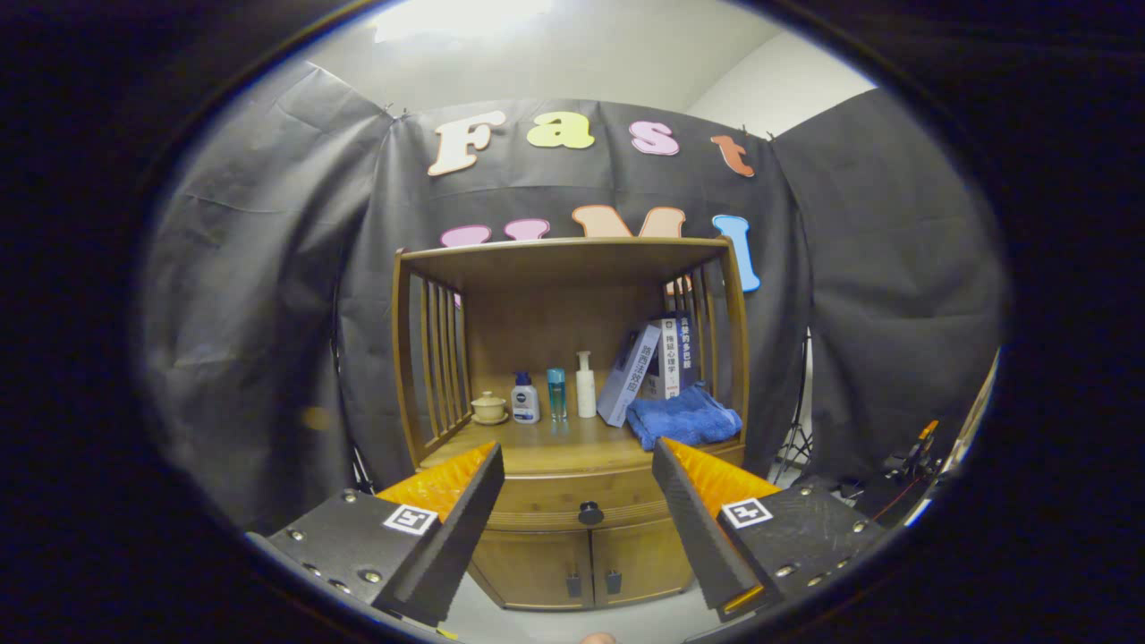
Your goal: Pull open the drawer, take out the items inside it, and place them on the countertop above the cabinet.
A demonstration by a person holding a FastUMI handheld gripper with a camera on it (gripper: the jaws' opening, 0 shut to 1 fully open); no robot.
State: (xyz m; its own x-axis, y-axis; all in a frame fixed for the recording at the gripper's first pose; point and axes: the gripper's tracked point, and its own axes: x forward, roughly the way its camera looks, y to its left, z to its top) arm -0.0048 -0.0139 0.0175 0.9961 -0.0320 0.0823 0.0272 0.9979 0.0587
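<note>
Hand-held gripper wide open and empty, well short of the closed drawer and its knob

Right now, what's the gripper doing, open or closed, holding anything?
Gripper: open, holding nothing, fingers apart ahead of the closed drawer's knob.

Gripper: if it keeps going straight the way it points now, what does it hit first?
Most likely the drawer knob, centred between the open jaws of the gripper, on the closed drawer front of the wooden cabinet. Nothing seems to stand between, though depth is unclear.
</note>
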